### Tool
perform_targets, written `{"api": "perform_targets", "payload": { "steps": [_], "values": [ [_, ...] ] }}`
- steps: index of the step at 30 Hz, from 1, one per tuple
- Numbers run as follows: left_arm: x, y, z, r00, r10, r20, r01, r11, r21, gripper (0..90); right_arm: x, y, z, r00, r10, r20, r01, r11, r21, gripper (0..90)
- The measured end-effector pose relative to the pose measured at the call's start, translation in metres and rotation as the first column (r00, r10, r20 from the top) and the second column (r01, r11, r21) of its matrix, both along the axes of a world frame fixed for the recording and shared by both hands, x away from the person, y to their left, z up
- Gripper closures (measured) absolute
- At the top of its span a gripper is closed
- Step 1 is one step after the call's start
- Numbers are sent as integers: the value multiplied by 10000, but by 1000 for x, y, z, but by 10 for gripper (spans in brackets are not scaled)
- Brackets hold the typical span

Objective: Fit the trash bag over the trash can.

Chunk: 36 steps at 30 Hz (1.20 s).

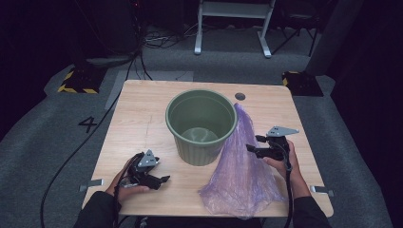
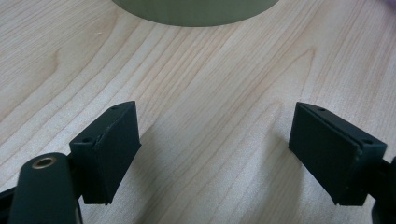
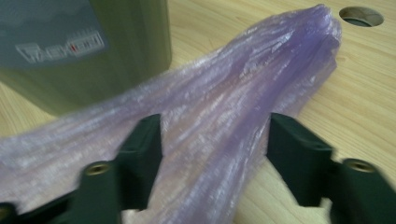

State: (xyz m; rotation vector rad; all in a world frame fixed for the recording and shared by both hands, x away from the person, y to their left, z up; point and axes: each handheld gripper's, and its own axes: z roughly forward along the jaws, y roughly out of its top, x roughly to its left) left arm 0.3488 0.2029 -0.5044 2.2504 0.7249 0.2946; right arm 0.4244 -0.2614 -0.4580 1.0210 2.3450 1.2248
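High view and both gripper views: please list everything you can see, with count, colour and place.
bin: one, green, upright at the table's middle.
plastic bag: one, purple, lying right of the bin, narrow end against its rim.
table: one, light wood, with a round hole near its far edge.
left tongs: one, black, open above bare table near the front left.
right tongs: one, black, open beside the bag.

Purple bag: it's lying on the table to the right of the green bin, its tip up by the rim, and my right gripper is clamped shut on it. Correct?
Not quite. The right gripper is open: in the right gripper view its pads stand apart on either side of the purple bag without pressing it. The rest holds: the bag lies on the table right of the green bin, its tip by the rim.
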Motion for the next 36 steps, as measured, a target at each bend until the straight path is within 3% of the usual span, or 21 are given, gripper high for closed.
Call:
{"api": "perform_targets", "payload": {
  "steps": [4, 6, 7, 9, 10, 13, 14, 16, 17, 20, 21, 22, 23, 26, 29, 36],
  "values": [
    [0, 0, 0, 10000, 1, -2, -1, 10000, 0, 158, 7, 13, -1, 9999, -121, -97, 120, 9998, -161, 162],
    [0, 0, 0, 10000, 2, -1, -2, 10000, -2, 158, 9, 16, -3, 9996, -131, -233, 128, 9998, -140, 159],
    [0, 0, 0, 10000, -1, -3, 1, 10000, 1, 158, 15, 22, -9, 9975, -250, -663, 242, 9996, -124, 160],
    [0, 0, 0, 10000, -10, 1, 10, 10000, -1, 158, 18, 26, -13, 9957, -318, -866, 305, 9994, -164, 159],
    [0, 0, 0, 10000, -21, -6, 21, 10000, -3, 158, 24, 32, -22, 9920, -341, -1217, 291, 9987, -425, 160],
    [0, 0, 0, 10000, -31, -6, 31, 10000, -1, 158, 28, 34, -28, 9889, -411, -1429, 333, 9978, -570, 190],
    [0, 0, 0, 10000, -29, -3, 29, 10000, -2, 158, 29, 35, -30, 9885, -513, -1420, 435, 9974, -575, 352],
    [0, 0, 0, 10000, -30, -3, 30, 10000, -1, 158, 29, 35, -31, 9905, -499, -1281, 434, 9976, -531, 464],
    [0, 0, 0, 10000, -29, -4, 29, 10000, 0, 158, 29, 35, -31, 9905, -499, -1281, 434, 9976, -531, 464],
    [0, 0, 0, 10000, -35, -4, 35, 10000, -1, 158, 26, 35, -33, 9965, -238, -800, 191, 9981, -592, 654],
    [0, 0, 0, 10000, -35, -4, 35, 10000, -1, 158, 26, 35, -33, 9965, -238, -800, 191, 9981, -592, 654],
    [0, 0, 0, 10000, -38, -5, 38, 10000, -3, 158, 25, 37, -36, 9971, -140, -754, 80, 9968, -799, 741],
    [0, 0, 0, 10000, -38, -5, 38, 10000, -3, 158, 25, 37, -36, 9971, -140, -754, 80, 9968, -799, 741],
    [0, 0, 0, 10000, -40, -5, 40, 10000, 0, 158, 24, 38, -38, 9977, -58, -671, -7, 9954, -960, 881],
    [0, 0, 0, 10000, -36, -2, 36, 10000, -3, 158, 24, 37, -38, 9981, -69, -609, 11, 9956, -942, 900],
    [0, 0, 0, 10000, -36, -2, 36, 10000, -1, 158, 20, 27, -30, 9993, -150, -339, 144, 9997, -174, 900]
  ]
}}
